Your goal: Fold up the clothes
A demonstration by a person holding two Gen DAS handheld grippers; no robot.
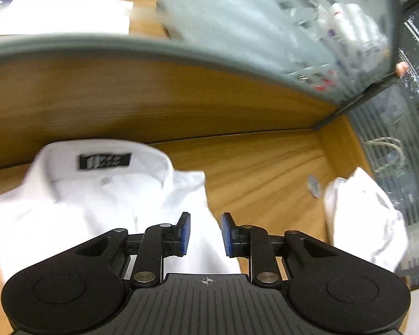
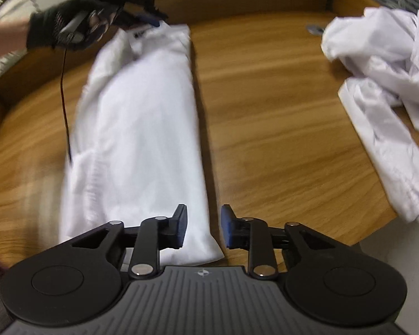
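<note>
A white shirt (image 2: 137, 128), folded into a long strip, lies left of centre on the wooden table (image 2: 265, 117), collar toward the top of the frame. The right claw (image 2: 203, 224) hangs released above its lower end, nothing between the blue pads. The left claw (image 1: 204, 234) is likewise released, over the collar end. A crumpled white garment (image 2: 382, 83) sits at the right edge

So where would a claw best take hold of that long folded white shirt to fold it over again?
Probably at the bottom hem corners of the folded shirt, coming from above at the near end. It lies flat in a long narrow strip, collar at the far end, so the near edge is free to lift toward the collar.
</note>
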